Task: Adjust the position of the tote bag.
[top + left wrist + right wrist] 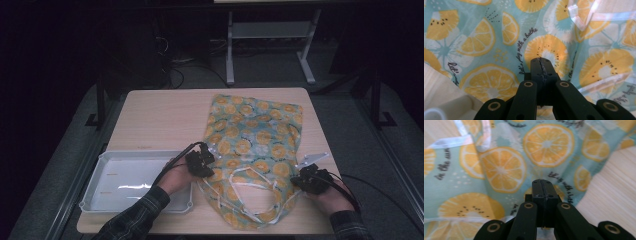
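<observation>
Citrus-print cloth point(252, 145) lies on the tabletop point(160, 120), long axis running away from the person — left claw point(201, 162) and right claw point(311, 177), jaws closed, flank its near end.

Cloth point(499, 37) lettering partly hidden behind closed jaws, cut at edges

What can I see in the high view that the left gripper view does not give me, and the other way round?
The high view alone takes in the whole table, the white tray, the right gripper and both hands with plaid sleeves. The left gripper view alone makes the printed words readable, such as "with a bathe", and shows its jaws pressed together over the cloth. Both show the left gripper, the lemon-print cloth and its white straps.
</observation>
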A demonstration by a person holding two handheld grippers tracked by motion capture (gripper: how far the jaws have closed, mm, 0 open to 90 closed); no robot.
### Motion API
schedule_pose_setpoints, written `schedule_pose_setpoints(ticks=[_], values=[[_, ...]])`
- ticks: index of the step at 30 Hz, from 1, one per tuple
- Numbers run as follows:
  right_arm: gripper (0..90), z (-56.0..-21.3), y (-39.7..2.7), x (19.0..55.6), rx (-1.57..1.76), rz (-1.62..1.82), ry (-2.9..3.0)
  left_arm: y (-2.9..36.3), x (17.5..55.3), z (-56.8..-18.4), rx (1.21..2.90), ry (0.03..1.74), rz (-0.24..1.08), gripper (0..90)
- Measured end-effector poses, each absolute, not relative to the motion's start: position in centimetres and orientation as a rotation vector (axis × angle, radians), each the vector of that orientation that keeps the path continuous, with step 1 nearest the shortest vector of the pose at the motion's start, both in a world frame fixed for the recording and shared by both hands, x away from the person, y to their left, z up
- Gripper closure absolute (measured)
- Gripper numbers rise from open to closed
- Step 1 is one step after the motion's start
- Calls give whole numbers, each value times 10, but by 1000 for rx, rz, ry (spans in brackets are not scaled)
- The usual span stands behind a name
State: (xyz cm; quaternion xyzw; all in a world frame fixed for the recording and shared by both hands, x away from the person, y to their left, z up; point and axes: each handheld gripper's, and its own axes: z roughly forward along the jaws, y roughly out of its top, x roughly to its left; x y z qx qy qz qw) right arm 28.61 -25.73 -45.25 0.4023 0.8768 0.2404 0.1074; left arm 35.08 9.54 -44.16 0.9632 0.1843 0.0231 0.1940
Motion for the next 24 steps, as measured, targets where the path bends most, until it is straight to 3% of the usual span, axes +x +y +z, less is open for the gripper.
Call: schedule_pose_setpoints(ticks=[19, 24], values=[[897, -452, -271, 289, 1196, 692, 2538, 89, 332, -442, 2673, 473, 5, 900], [896, -443, -266, 295, 1170, 758, 2515, 96, 347, -428, 2598, 531, 82, 900]])
